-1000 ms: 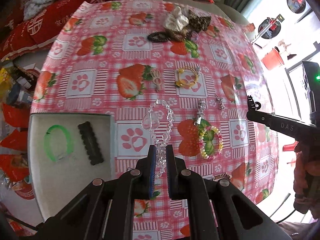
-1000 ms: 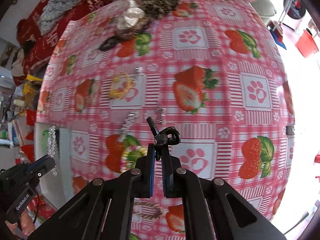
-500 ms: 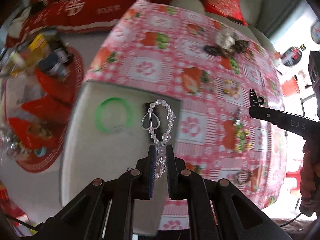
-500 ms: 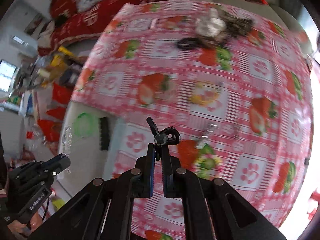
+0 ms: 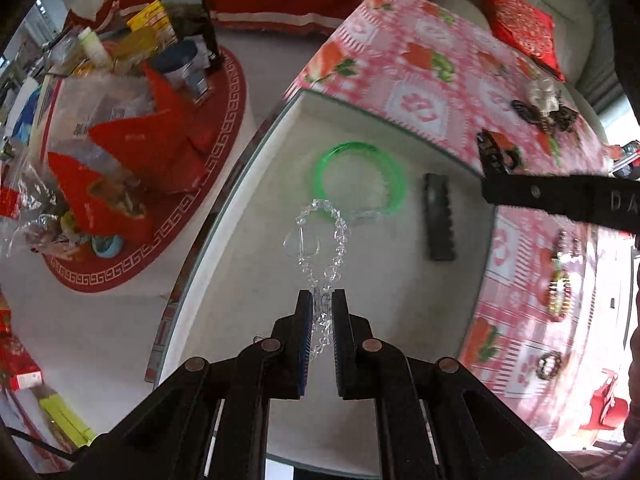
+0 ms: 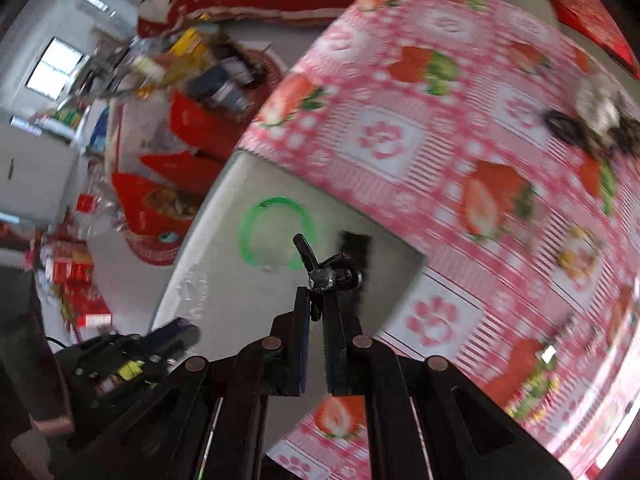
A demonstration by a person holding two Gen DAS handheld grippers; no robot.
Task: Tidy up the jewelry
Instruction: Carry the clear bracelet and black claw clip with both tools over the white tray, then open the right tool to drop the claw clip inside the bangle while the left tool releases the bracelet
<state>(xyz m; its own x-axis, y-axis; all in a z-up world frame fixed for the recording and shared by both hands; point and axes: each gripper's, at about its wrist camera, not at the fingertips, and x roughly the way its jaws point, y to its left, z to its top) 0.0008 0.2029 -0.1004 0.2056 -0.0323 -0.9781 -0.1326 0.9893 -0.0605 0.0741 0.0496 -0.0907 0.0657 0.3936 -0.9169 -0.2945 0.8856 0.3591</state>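
Left gripper (image 5: pixel 321 300): fingers clamped on a clear crystal-bead bracelet with a heart-shaped pendant (image 5: pixel 320 236). The bead loop sticks out past the fingertips and hangs above the grey tray (image 5: pixel 248 240); its far end overlaps the green ring in view, contact can't be confirmed.

Right gripper (image 6: pixel 316 296): fingers closed on a small black metal hair clip (image 6: pixel 334 272), one prong angled up-left, a looped part to the right. It also sits over the tray, near the tray's corner next to the cloth.

In the tray: a translucent green bangle (image 5: pixel 360 178) lying flat, and a black toothed hair comb (image 5: pixel 439 222) just beside it on the right, apart from it.

From the left wrist view the right gripper's black finger (image 5: pixel 560 196) enters from the right edge, crossing the tray's far corner.

Tray rests on the counter, which is covered by a pink checked cloth with strawberry and paw prints (image 5: pixel 420 76). Further out on the cloth: a pile of dark and white scrunchies (image 5: pixel 544 108), a multicoloured bead bracelet (image 5: pixel 558 294), a dark bead bracelet (image 5: pixel 549 365).

Right wrist view is motion-blurred; detail on the cloth is unreadable there.
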